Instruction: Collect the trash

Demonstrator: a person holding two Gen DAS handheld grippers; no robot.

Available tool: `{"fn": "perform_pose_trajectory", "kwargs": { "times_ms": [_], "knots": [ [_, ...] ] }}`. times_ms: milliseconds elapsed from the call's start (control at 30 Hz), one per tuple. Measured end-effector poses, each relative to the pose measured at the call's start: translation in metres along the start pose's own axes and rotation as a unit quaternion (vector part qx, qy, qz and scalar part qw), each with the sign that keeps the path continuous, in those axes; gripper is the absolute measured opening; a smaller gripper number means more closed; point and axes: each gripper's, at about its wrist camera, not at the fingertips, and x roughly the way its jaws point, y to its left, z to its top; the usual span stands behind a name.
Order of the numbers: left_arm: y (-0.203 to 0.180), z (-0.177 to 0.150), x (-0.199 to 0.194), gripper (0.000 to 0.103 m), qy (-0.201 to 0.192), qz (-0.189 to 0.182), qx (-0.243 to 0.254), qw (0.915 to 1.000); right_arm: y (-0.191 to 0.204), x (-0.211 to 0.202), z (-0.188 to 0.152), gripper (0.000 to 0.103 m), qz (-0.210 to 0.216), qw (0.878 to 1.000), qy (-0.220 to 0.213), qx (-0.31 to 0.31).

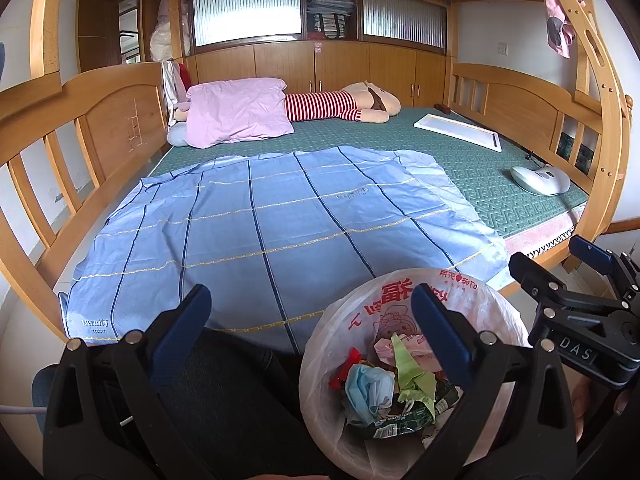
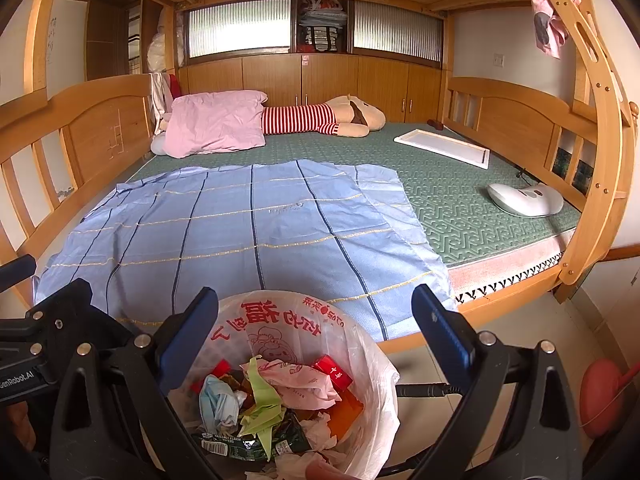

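Trash bin [image 2: 360, 364]: lined with a white plastic bag printed in red, it stands on the floor at the foot of the bed [image 1: 500, 184], just below both of your tools.
Contents: a blue face mask [image 1: 366, 390], green paper [image 2: 262, 400], pink wrapping [image 2: 304, 384], a red packet [image 2: 333, 372] and a dark snack wrapper [image 2: 236, 444] — all inside the bag.
Left tool [image 1: 312, 328]: your blue pads are spread wide and pinch nothing; the right pad overlaps the bin's mouth in this view.
Right tool [image 2: 316, 332]: spread just as wide, empty, framing the bin's opening.
Bed: a blue checked sheet [image 1: 260, 224] lies flat — a pink pillow [image 1: 236, 112] and a striped plush toy [image 1: 340, 104] sit at the far end.
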Motion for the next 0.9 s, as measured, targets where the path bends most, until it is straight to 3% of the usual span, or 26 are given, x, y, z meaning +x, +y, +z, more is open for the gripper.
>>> {"fn": "perform_pose_trajectory", "kwargs": {
  "times_ms": [900],
  "knots": [
    [0.0032,-0.0049,0.0016,0.1,0.003,0.0,0.01,0.9999,0.0028,0.0046,-0.0089,0.095,0.0,1.0,0.007,0.003]
  ]
}}
